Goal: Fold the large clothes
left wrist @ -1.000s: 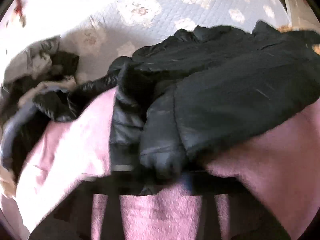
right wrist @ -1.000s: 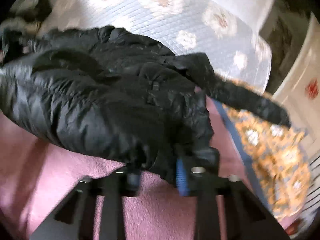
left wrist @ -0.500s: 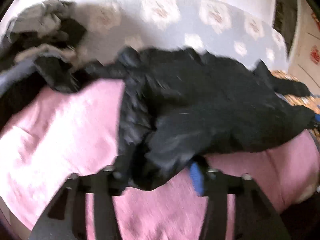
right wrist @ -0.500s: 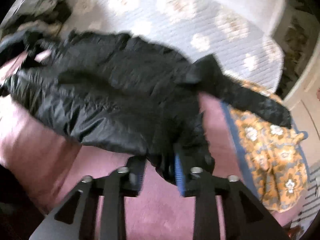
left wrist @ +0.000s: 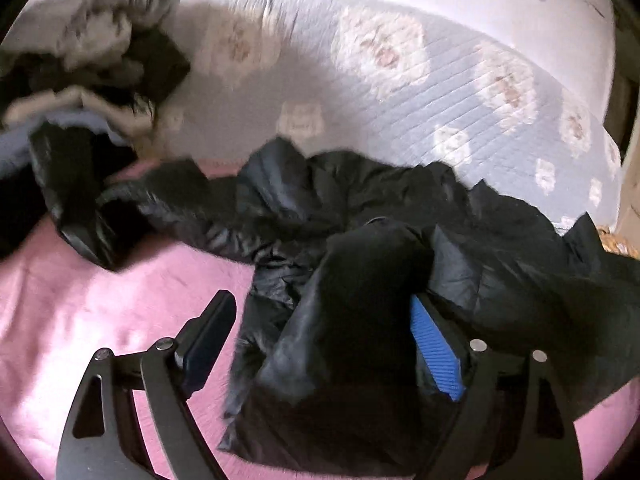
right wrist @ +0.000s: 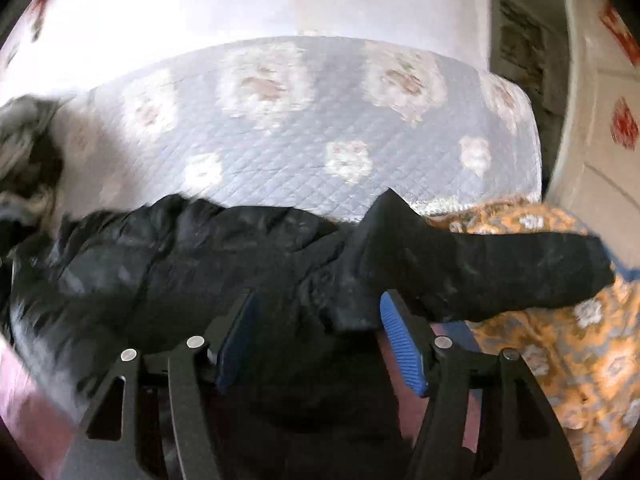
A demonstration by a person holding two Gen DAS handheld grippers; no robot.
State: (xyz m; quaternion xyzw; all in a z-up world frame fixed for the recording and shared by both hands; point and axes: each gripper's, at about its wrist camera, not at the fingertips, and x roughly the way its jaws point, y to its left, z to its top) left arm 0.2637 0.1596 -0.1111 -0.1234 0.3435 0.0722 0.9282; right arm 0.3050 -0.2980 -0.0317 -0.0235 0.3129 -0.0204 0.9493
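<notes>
The shiny black puffer jacket (left wrist: 400, 216) is being spread across the pink blanket (left wrist: 100, 300) at frame centre. Both the left gripper (left wrist: 324, 332) and right gripper (right wrist: 318, 330) are being held apart, fabric lying loosely between unclamped jaws. The sleeve (right wrist: 500, 272) at right is best flattened before folding.

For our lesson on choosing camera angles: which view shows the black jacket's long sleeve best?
The right wrist view. There the sleeve stretches out full length to the right, over the orange patterned cloth, beyond the open right claw. The left wrist view shows mostly the crumpled body of the black jacket on the pink blanket; that sleeve cannot be made out.
</notes>
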